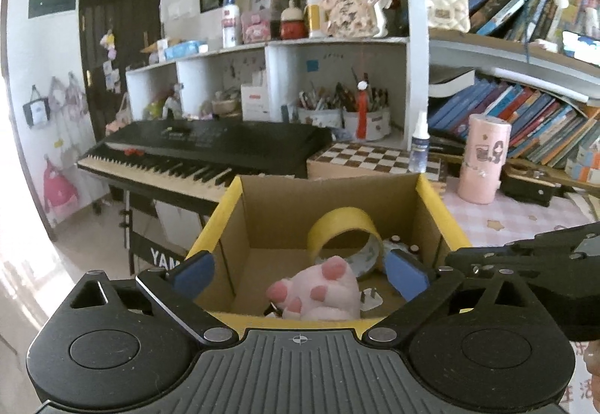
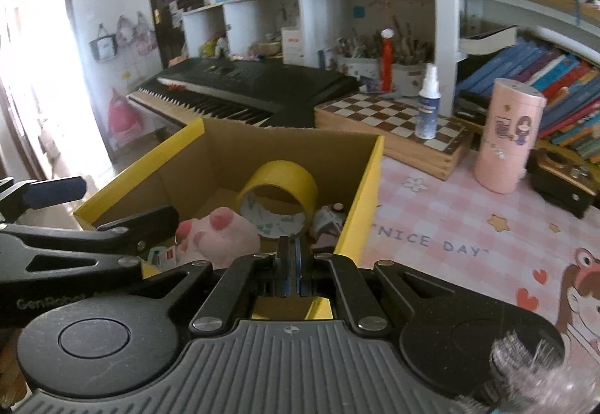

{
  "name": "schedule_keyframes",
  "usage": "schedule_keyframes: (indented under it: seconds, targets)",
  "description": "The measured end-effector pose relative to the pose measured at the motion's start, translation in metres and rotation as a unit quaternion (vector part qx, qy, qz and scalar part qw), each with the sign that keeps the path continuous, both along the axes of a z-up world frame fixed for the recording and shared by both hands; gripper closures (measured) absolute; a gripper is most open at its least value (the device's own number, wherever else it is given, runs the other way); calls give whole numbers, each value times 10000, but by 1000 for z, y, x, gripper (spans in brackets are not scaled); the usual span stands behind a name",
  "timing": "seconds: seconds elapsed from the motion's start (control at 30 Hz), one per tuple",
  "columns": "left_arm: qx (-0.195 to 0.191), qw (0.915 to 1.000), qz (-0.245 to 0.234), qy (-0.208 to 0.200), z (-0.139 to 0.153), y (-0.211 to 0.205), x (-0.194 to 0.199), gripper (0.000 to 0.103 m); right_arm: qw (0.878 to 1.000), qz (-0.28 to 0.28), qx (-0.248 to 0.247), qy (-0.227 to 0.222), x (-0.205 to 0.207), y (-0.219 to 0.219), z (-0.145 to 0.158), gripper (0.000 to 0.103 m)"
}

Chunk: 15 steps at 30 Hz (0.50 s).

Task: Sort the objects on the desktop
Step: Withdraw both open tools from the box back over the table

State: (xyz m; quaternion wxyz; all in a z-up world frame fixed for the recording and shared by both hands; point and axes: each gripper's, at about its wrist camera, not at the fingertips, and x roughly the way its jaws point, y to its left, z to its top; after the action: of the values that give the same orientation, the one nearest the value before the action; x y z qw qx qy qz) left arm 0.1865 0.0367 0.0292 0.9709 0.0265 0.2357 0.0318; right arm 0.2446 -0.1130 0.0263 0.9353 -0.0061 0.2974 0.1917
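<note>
Cardboard box (image 1: pixel 262 211) with yellow rim stands at the near edge of the surface (image 2: pixel 450 226); inside lie a pink paw plush (image 1: pixel 318 290), a yellow tape roll (image 1: pixel 345 230) and small bottles. Left gripper (image 1: pixel 300 273) hangs over the near rim, jaws spread wide, holding nothing. Right gripper (image 2: pixel 288 252) sits at the right wall, jaws pressed together, empty. Pink mat to the right lies open up to the chessboard (image 2: pixel 393 125).

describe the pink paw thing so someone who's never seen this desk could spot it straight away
Find the yellow-edged cardboard box at the left end of the desk, in front of the black keyboard. Inside, near its front wall, lies the plush paw, beside a yellow tape roll standing on edge. It is the only soft, pale pink thing there, with darker pink toe pads facing up.
</note>
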Motion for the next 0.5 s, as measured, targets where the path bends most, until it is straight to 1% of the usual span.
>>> schedule_keyframes:
  seconds: [0.13,0.37,0.5]
  targets:
    - [-10,10000,-86,-30,2,2,-15,2,9994,-321,56,-102,-21,-4,4,100]
    - [-116,9996,-273,-2,-1,6,-48,1,9963,-843,77,-119,-65,-9,4,100]
    - [-45,9991,-412,-31,-3,5,-72,1,9933,-1142,43,-169,-98,-13,4,100]
